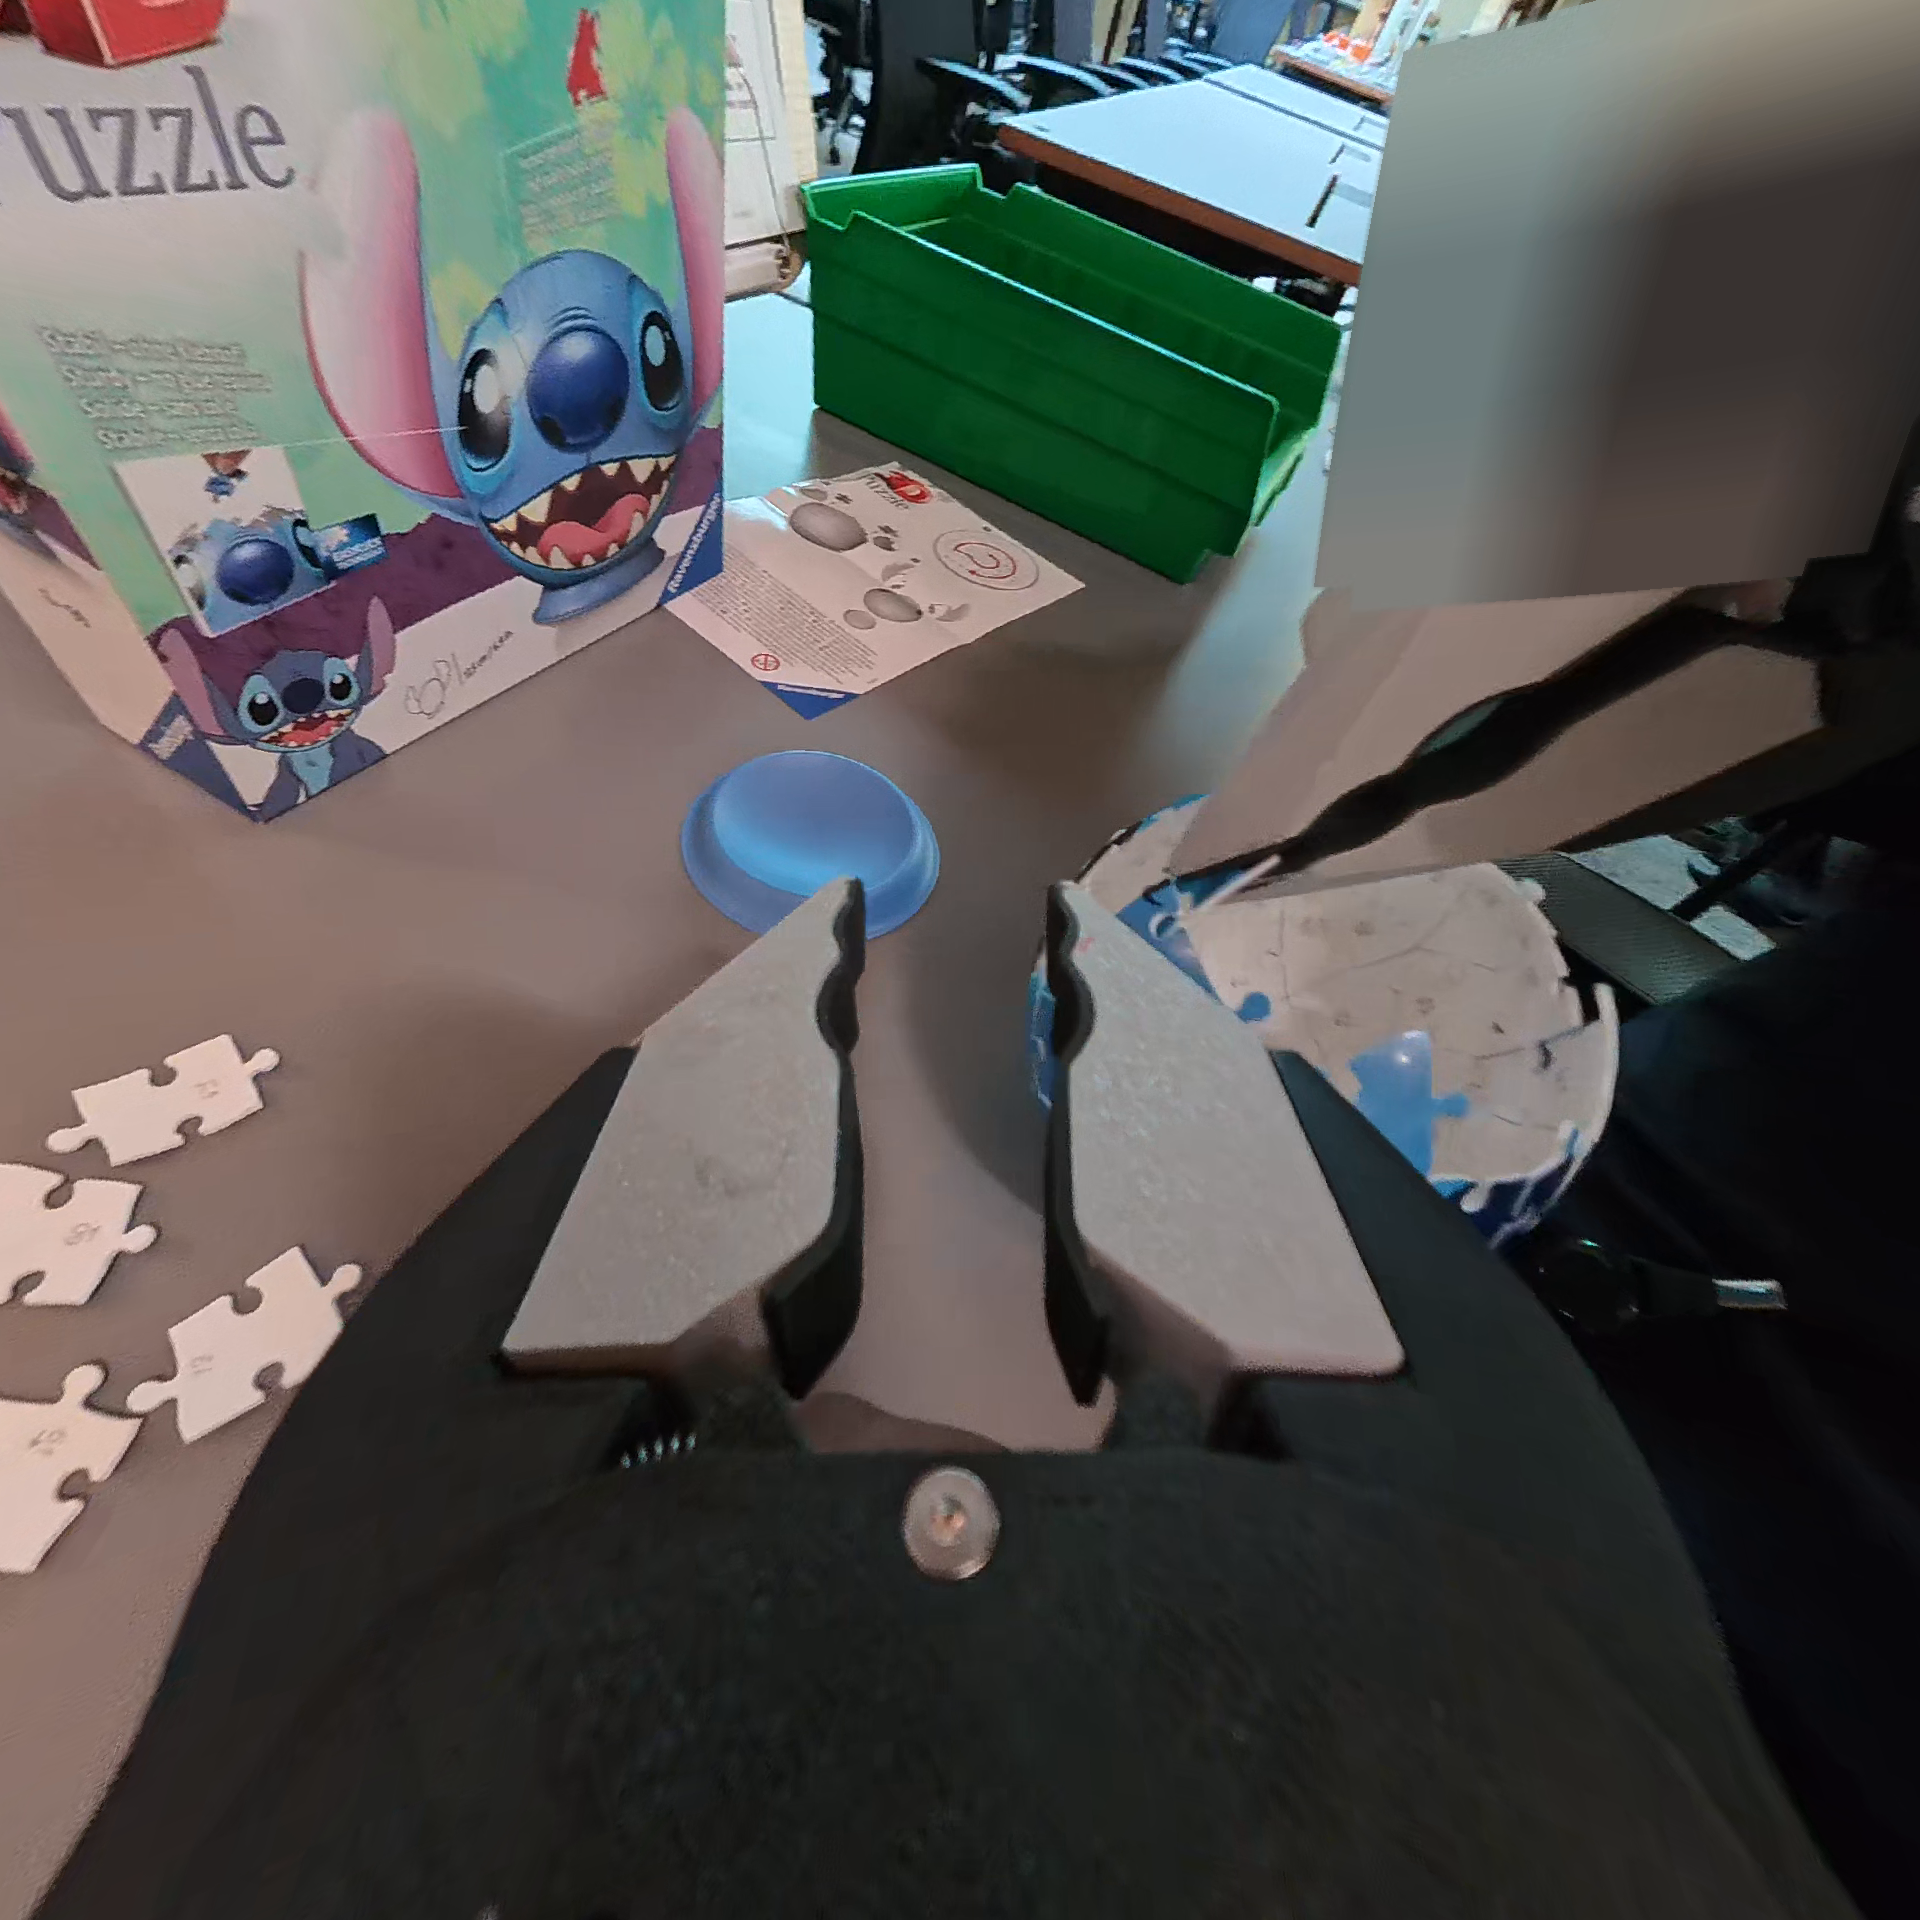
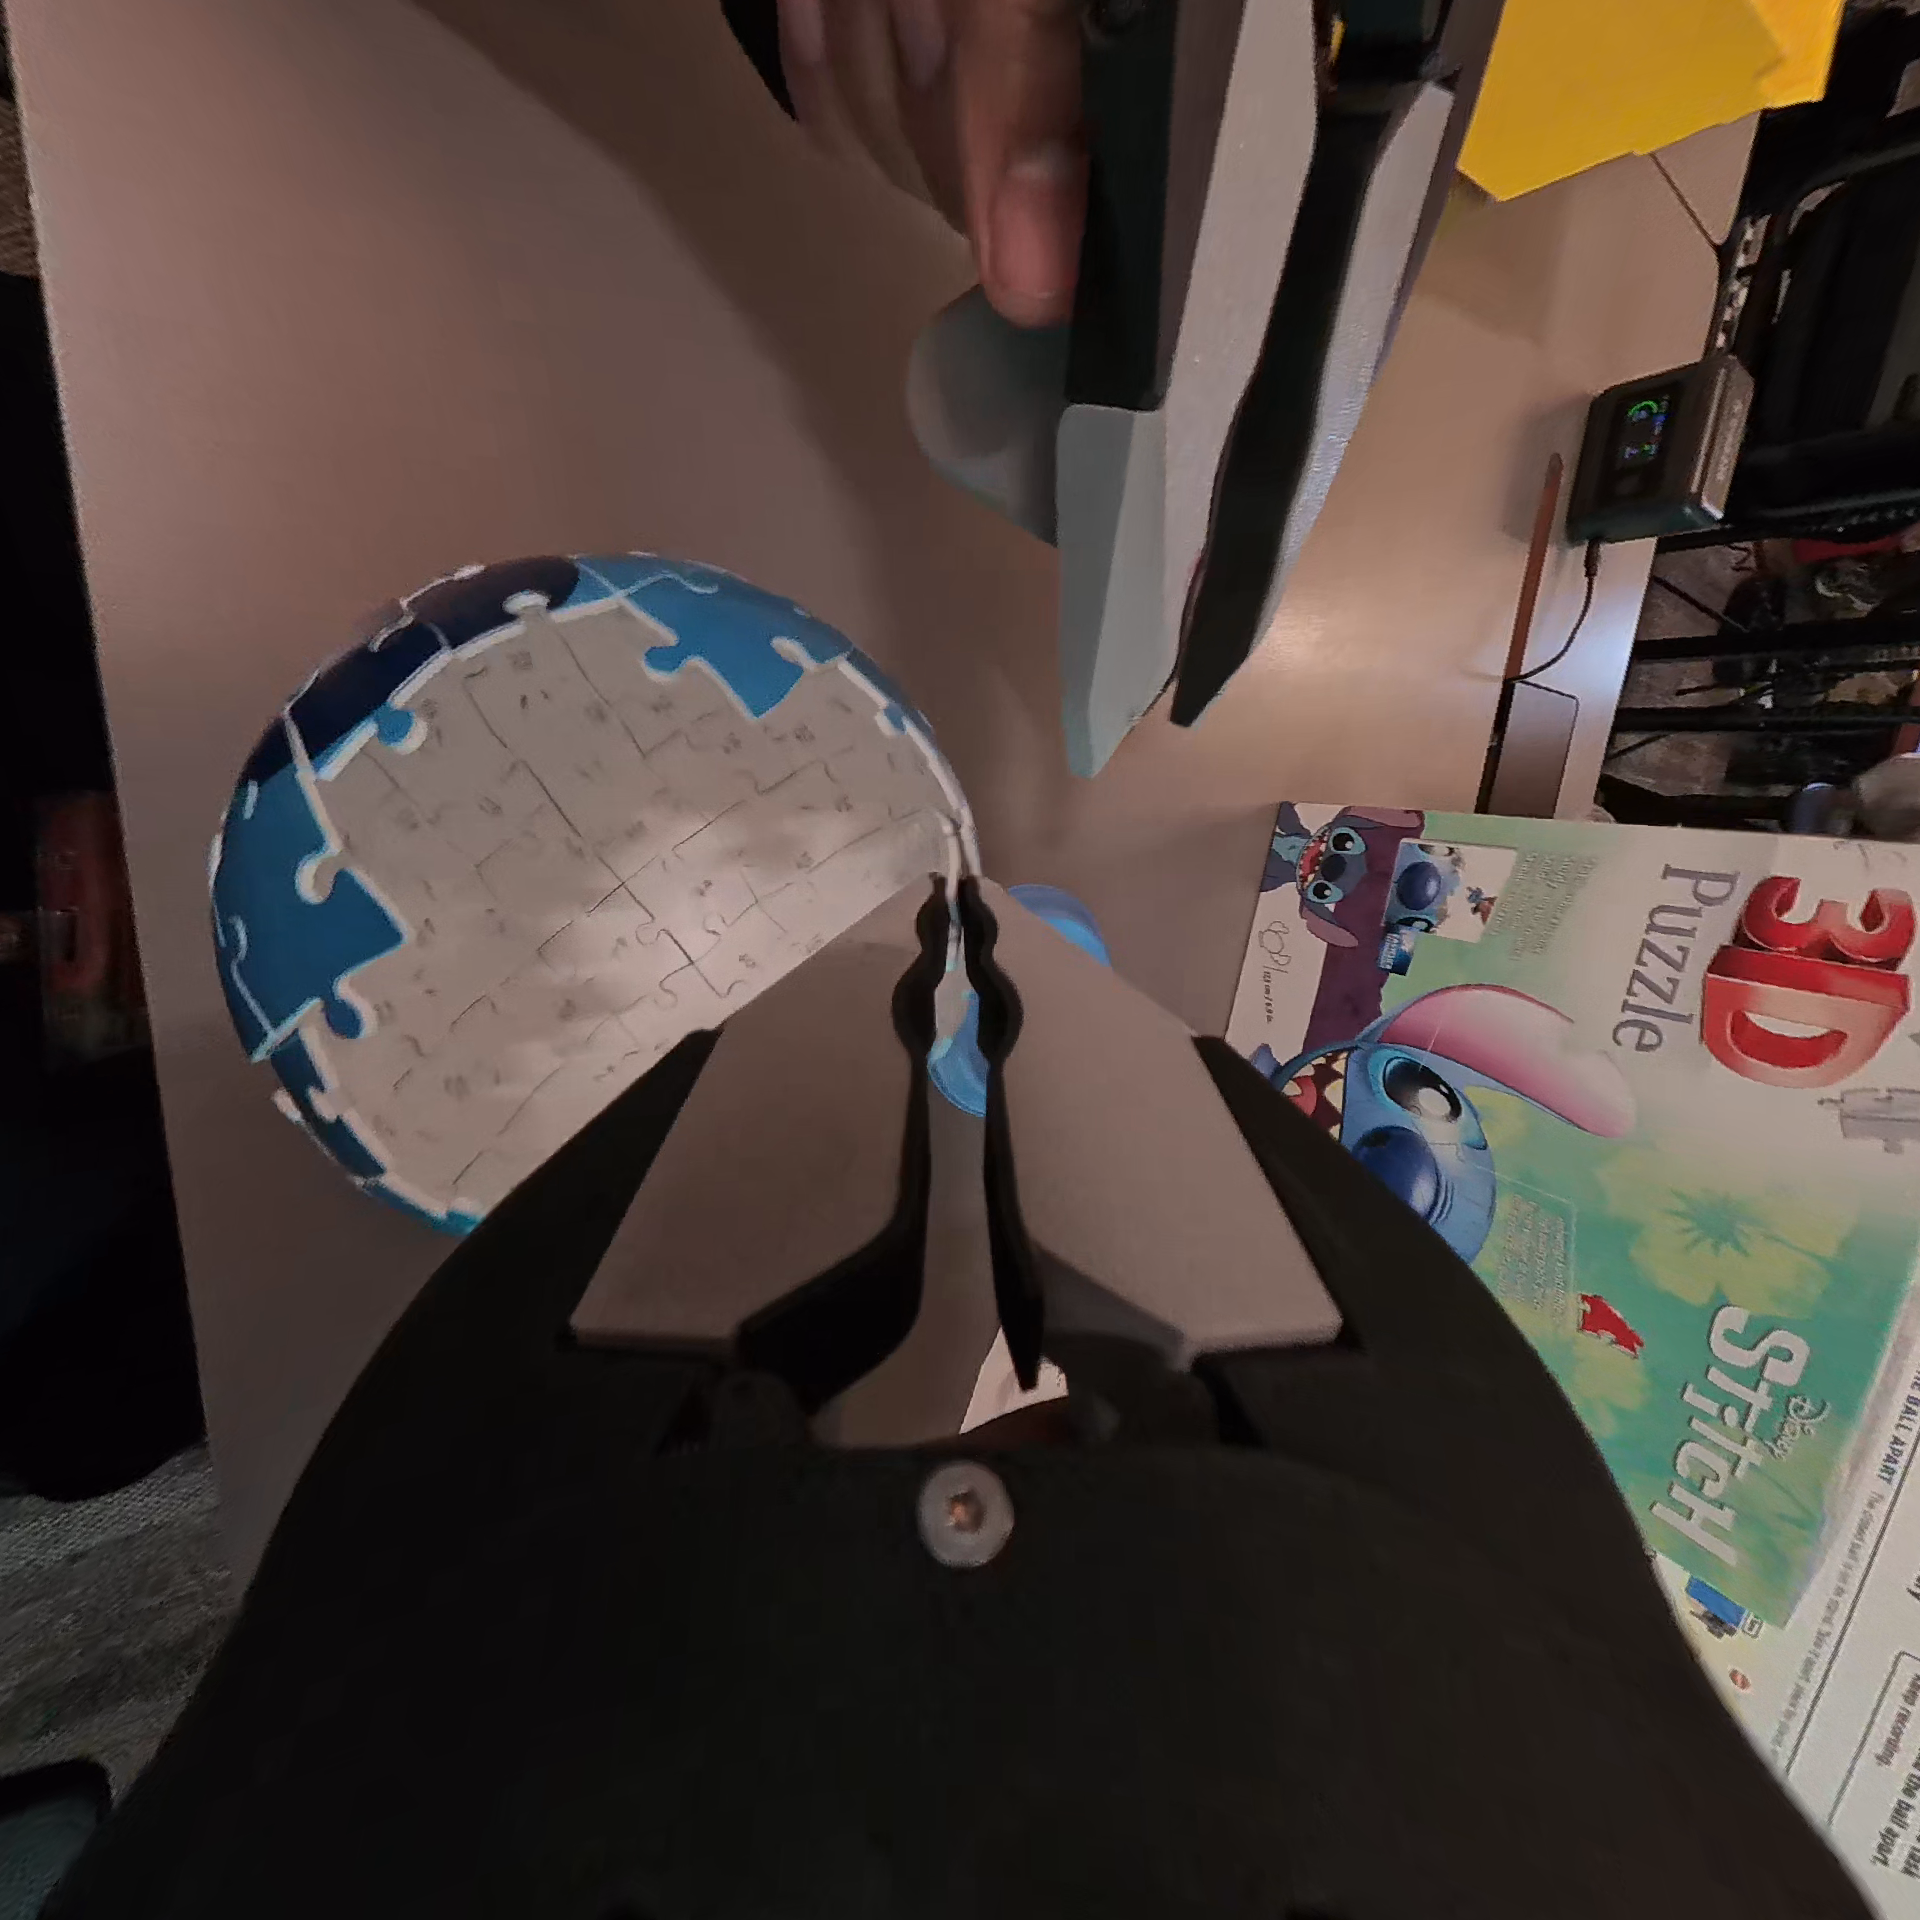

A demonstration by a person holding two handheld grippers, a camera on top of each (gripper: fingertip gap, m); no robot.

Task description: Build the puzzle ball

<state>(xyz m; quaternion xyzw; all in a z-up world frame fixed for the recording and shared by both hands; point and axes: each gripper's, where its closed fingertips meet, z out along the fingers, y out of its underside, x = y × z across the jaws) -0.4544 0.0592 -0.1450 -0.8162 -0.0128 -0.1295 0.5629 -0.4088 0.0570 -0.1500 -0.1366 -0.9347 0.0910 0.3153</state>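
Right claw (image 2: 956,904) clamped on the rim of the half-built puzzle ball (image 2: 582,883), held up over the table (image 1: 520,883); left claw (image 1: 956,914) apart, empty. The thin, light shell looks fragile: best gripped at its edge. Loose pieces (image 1: 166,1101) lie left.

Left view evenly bright, right dim — fisheye edges, slight blur

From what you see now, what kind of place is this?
Probably an office or lab workroom: rows of long desks with dark chairs stand behind the grey table, and a green storage bin sits on it.
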